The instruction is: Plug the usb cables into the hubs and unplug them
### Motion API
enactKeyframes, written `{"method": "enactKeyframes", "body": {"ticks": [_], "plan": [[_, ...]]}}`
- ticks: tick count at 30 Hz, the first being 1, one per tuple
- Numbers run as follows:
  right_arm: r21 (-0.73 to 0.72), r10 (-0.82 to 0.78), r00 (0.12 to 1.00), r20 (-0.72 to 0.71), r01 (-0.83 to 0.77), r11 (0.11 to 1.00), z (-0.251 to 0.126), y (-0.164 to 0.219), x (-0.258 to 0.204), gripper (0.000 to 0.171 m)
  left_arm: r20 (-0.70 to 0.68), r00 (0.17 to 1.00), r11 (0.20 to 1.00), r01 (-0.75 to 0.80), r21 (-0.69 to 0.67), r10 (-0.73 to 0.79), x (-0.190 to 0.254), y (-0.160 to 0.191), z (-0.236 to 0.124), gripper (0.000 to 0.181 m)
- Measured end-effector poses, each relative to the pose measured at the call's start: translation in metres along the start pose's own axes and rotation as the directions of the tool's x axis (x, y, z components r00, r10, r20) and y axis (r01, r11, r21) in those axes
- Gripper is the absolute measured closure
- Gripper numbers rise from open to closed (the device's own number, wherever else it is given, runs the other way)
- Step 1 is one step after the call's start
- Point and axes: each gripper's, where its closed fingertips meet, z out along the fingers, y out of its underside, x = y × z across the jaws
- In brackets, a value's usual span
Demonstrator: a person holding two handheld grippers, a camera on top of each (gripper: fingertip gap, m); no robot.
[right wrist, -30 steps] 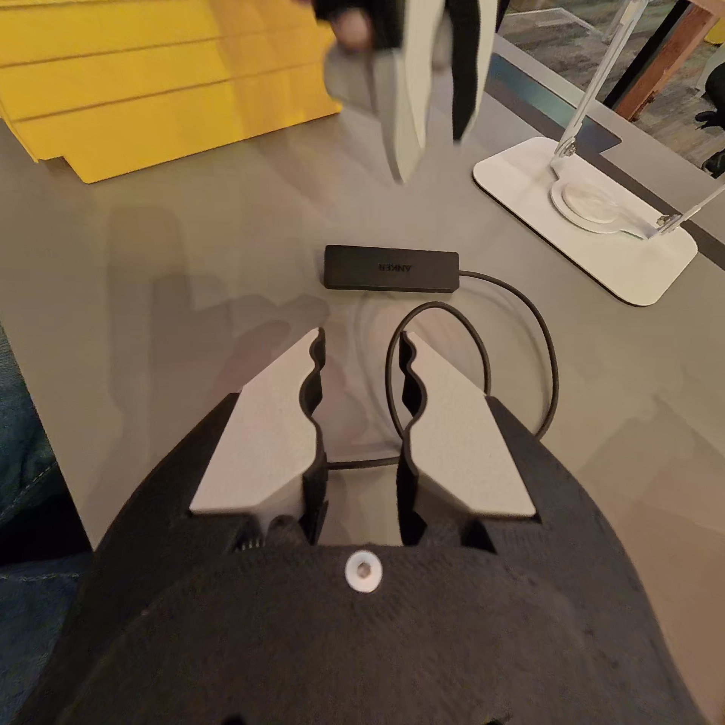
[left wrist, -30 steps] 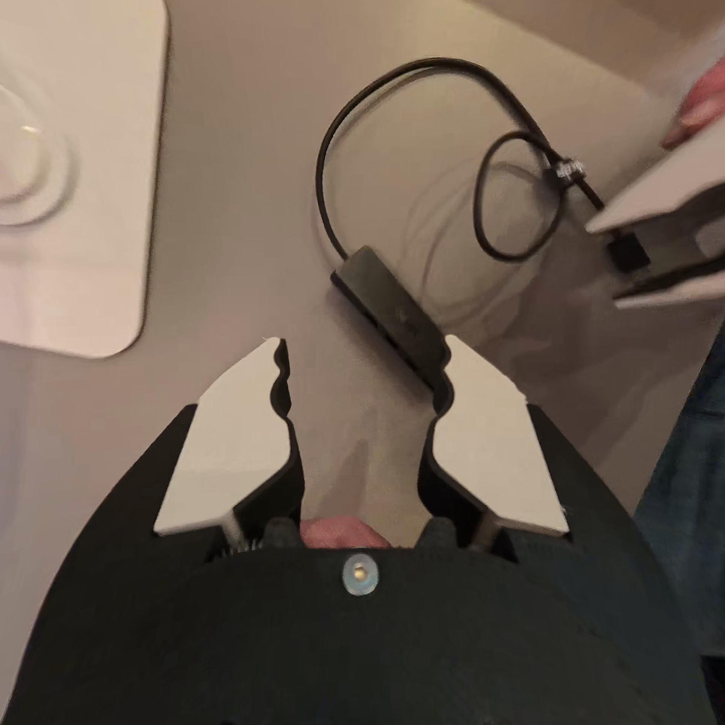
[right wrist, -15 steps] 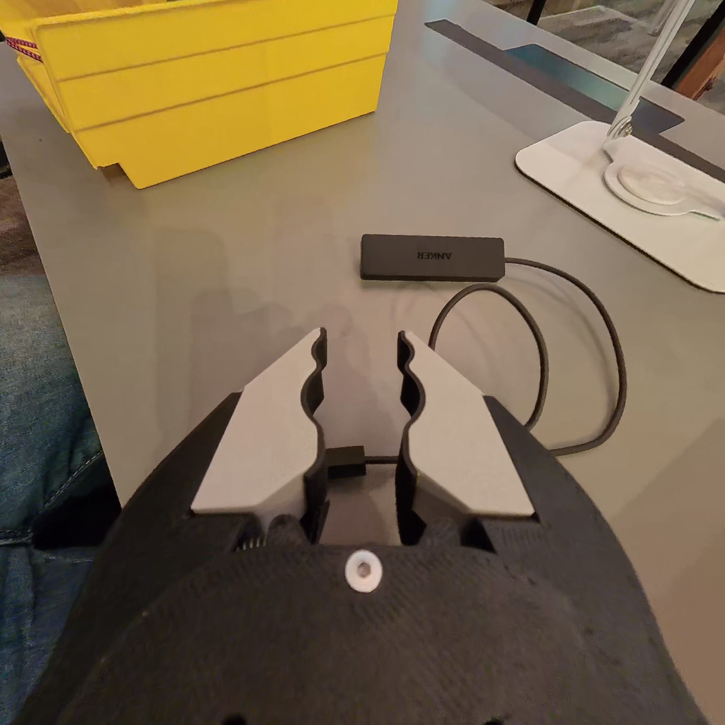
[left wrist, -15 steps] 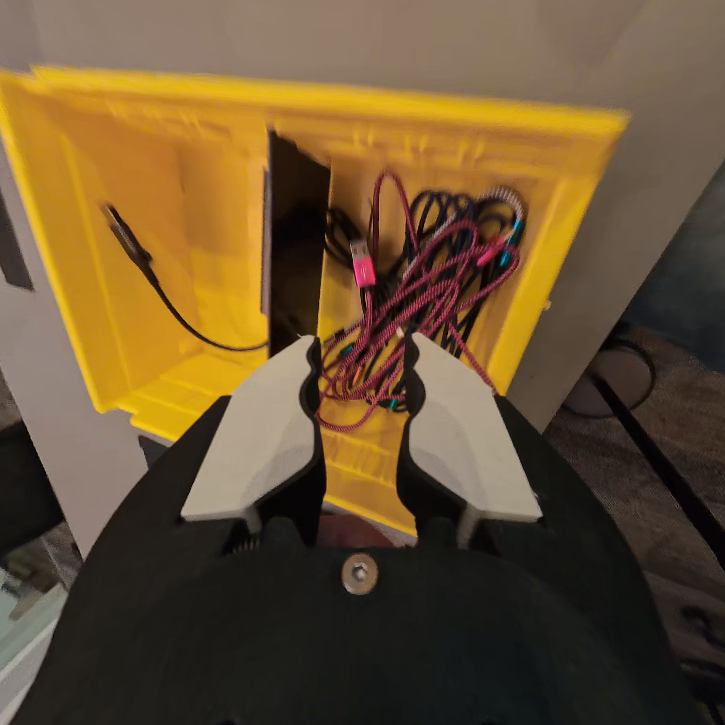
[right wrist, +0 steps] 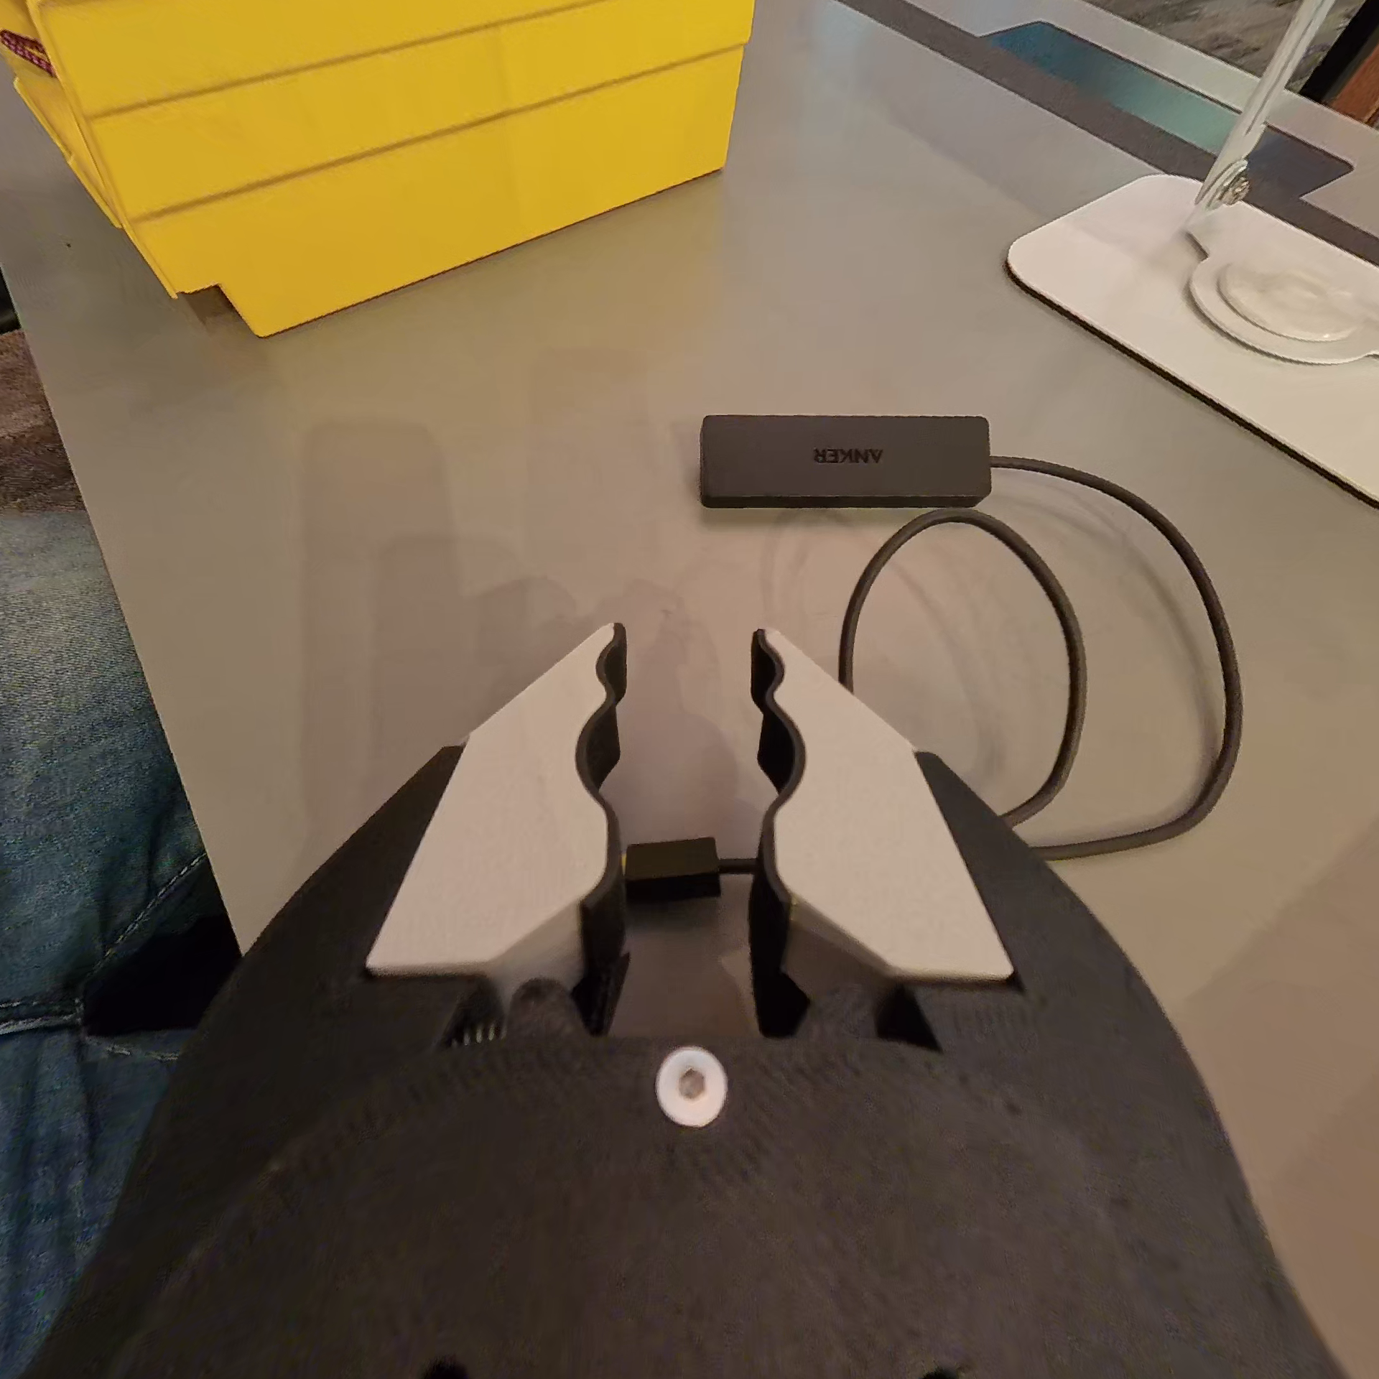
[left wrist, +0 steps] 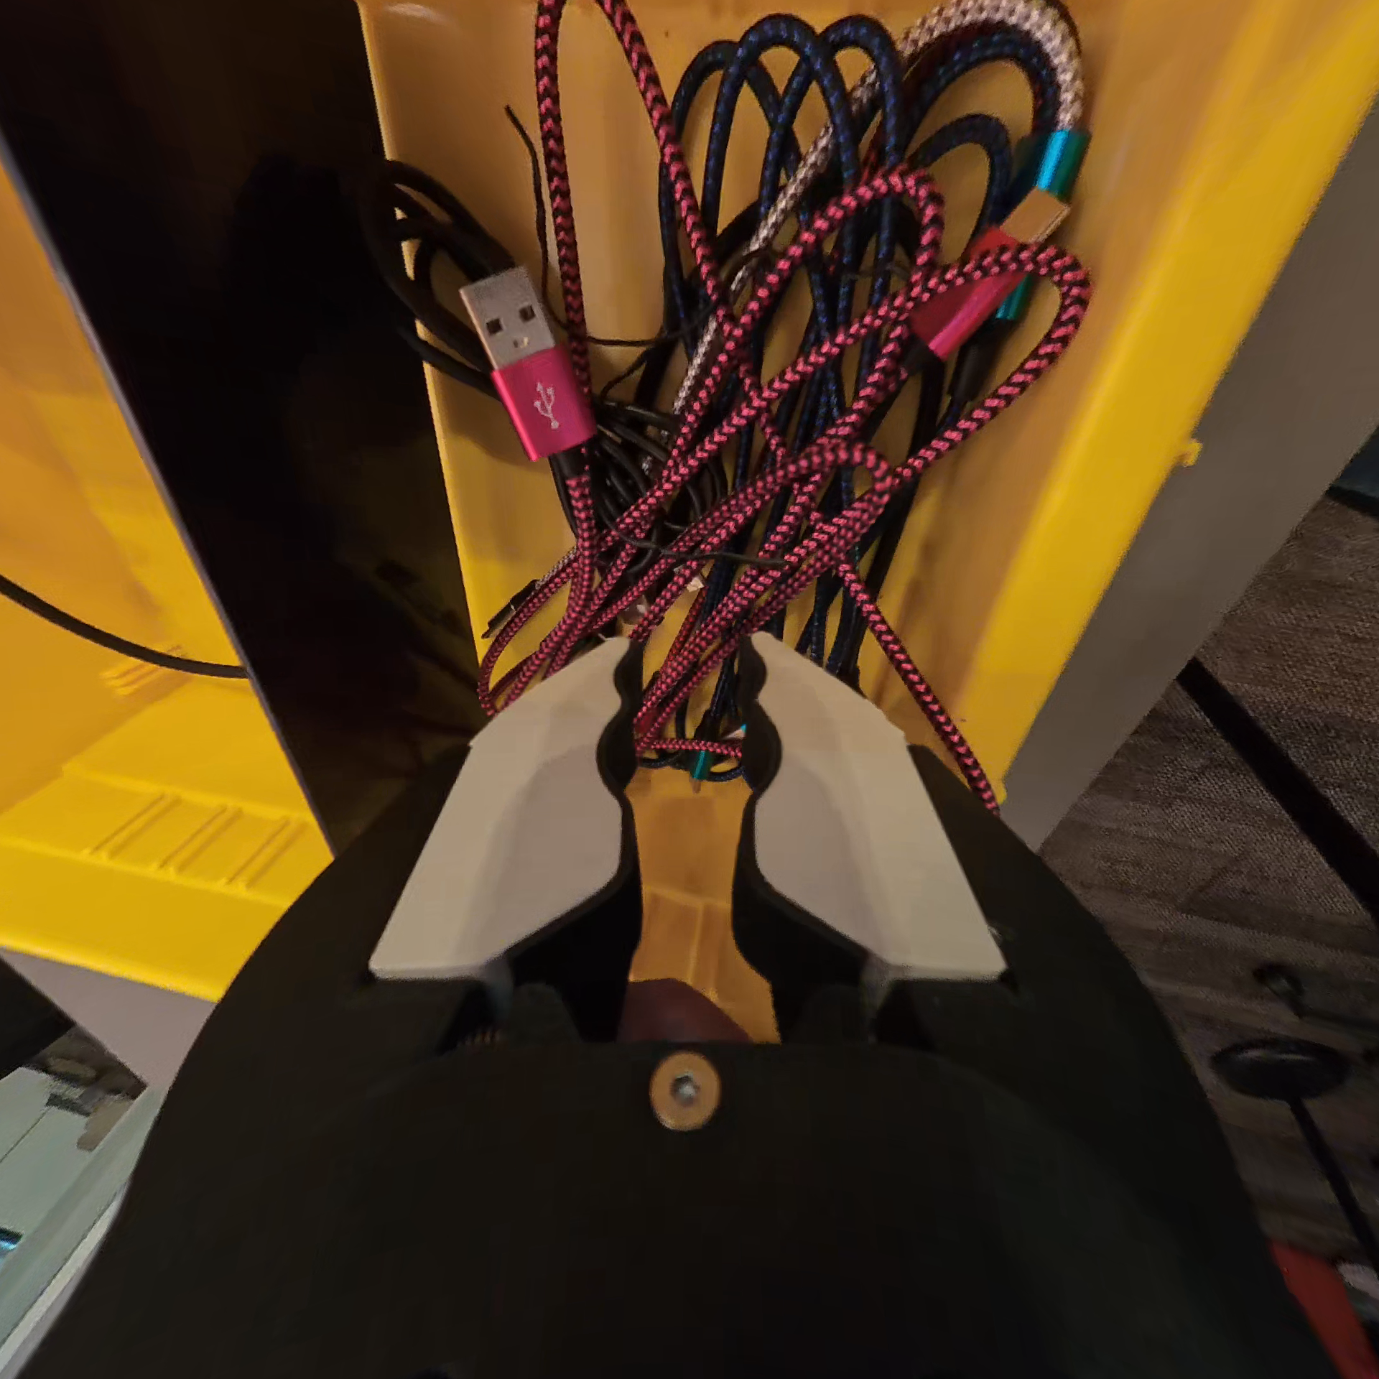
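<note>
A tangle of braided USB cables (left wrist: 806,418), pink-and-black, blue and beige, lies in the right compartment of a yellow bin (left wrist: 1164,358). A pink USB-A plug (left wrist: 530,373) lies on top at the left of the tangle. My left gripper (left wrist: 690,657) is open just above the near end of the tangle, with pink strands showing between its fingertips. A black USB hub (right wrist: 843,459) lies flat on the grey table (right wrist: 448,463). Its black lead (right wrist: 1164,657) loops round to a plug (right wrist: 671,865) lying low between my open, empty right gripper's (right wrist: 686,649) fingers.
A black divider (left wrist: 246,388) splits the bin, and a thin black cable (left wrist: 89,634) lies in the left compartment. In the right wrist view the bin (right wrist: 418,149) stands at the far left and a white lamp base (right wrist: 1164,321) at the far right. A person's jeans (right wrist: 74,746) are at the table's left edge. The tips of one gripper are about 35 centimetres away from the tips of the other. To reach the plug (right wrist: 671,865) in a straight line is about 6 centimetres for my right fingers, about 40 centimetres for my left.
My left gripper swung from the hub to the yellow bin, moved close over the cable tangle, and its jaws narrowed. My right gripper shifted left, so the hub now lies to its right.
</note>
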Motion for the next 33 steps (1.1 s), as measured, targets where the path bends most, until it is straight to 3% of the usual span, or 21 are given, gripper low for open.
{"method": "enactKeyframes", "body": {"ticks": [2,5,7,12,14,33], "plan": [[-0.004,-0.002,1.000,0.006,0.002,1.000,0.002,0.001,-0.002,0.140,-0.023,0.999,1.000,-0.022,0.004,0.022,0.006,0.000,0.002,0.156],[-0.005,-0.003,1.000,0.006,0.003,1.000,0.002,0.002,-0.002,0.140,-0.044,0.999,1.000,0.023,0.008,-0.022,0.005,0.006,-0.002,0.133],[-0.004,-0.001,1.000,0.007,0.001,1.000,0.002,0.002,-0.002,0.140,-0.033,0.999,0.999,0.029,0.038,-0.028,0.001,0.005,-0.004,0.131],[-0.003,0.004,1.000,0.007,-0.004,1.000,0.003,0.002,0.000,0.141,-0.005,0.998,0.997,-0.058,-0.059,0.058,-0.001,0.008,0.012,0.169],[0.001,0.005,1.000,0.005,-0.005,1.000,0.003,0.001,0.000,0.141,0.050,0.996,0.996,-0.075,-0.044,0.077,-0.008,0.006,0.008,0.176],[0.002,0.011,1.000,0.022,-0.012,1.000,0.004,0.002,-0.001,0.142,0.354,0.928,0.992,-0.096,-0.084,0.120,-0.054,0.024,-0.115,0.179]]}}
